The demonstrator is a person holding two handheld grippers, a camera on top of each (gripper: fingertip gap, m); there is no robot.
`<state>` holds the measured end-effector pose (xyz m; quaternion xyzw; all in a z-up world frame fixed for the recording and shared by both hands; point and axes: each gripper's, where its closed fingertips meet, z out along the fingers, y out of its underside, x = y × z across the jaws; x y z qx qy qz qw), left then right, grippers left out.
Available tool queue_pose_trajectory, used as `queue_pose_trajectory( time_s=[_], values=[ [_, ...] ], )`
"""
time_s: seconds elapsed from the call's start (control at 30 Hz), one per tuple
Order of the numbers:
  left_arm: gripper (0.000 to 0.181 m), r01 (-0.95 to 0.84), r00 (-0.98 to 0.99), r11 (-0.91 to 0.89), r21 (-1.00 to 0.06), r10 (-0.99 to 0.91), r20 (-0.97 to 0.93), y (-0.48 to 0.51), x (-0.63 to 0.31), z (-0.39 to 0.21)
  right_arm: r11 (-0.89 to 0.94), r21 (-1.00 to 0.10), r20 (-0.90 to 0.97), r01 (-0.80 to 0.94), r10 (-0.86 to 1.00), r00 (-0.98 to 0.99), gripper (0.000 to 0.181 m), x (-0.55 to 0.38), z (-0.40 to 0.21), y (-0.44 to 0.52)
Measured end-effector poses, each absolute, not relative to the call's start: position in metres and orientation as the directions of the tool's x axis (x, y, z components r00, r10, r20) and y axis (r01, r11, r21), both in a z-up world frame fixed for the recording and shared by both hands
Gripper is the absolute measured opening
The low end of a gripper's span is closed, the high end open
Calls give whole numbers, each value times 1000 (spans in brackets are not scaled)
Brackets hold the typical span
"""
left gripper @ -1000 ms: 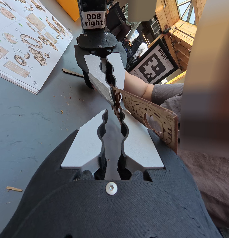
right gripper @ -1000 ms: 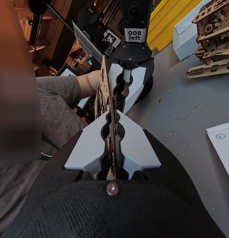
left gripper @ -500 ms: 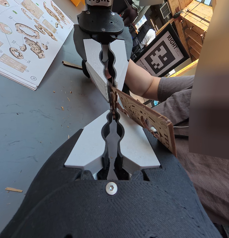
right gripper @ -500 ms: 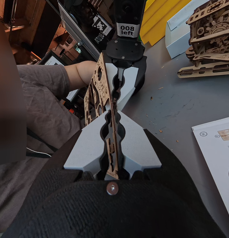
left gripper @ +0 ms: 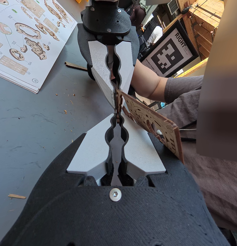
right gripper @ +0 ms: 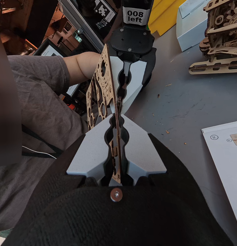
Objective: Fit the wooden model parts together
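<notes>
Now the left gripper (left gripper: 117, 117) has its fingertips pinched on a small dark wooden piece (left gripper: 117, 106) that sits at the edge of the laser-cut wooden sheet (left gripper: 152, 122), while the right gripper (right gripper: 116, 115) is clamped along that sheet's edge, the board running deep between its fingers above the grey table (right gripper: 188, 106). To free the piece cleanly, I would keep the sheet rigid and rock the piece gently rather than yank, since the thin tabs look easy to splinter. Both tools meet tip to tip, the right forearm (left gripper: 145, 85) reaching in level from the side.
</notes>
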<state>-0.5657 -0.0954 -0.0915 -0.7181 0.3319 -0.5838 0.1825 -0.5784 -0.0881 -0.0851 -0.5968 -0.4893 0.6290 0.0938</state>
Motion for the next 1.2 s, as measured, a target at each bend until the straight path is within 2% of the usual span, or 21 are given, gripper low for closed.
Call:
queue_pose_trajectory(
  time_s=[0.27, 0.57, 0.77, 0.97, 1.03, 1.2],
  values=[
    [0, -303, 82, -647, -700, -749, 657, -100, -565, -92, -578, -658, -741, 483, 613, -274, 1, -578, -85, -93],
    [1, -326, 76, -568, -755, -812, 578, -103, -567, -92, -607, -633, -768, 481, 573, -287, 1, -579, -85, -96],
    [1, -169, 148, -775, -609, -631, 762, -84, -574, -90, -528, -759, -627, 381, 751, -208, 1, -586, -85, -77],
    [2, -93, 159, -873, -479, -488, 858, -79, -579, -93, -381, -853, -456, 356, 876, -154, 1, -591, -87, -72],
    [2, -97, 139, -877, -471, -480, 866, -80, -579, -91, -449, -822, -528, 351, 831, -173, 1, -591, -86, -74],
    [0, -147, 113, -817, -558, -574, 811, -87, -575, -85, -640, -681, -730, 356, 635, -255, 1, -588, -79, -78]
  ],
)
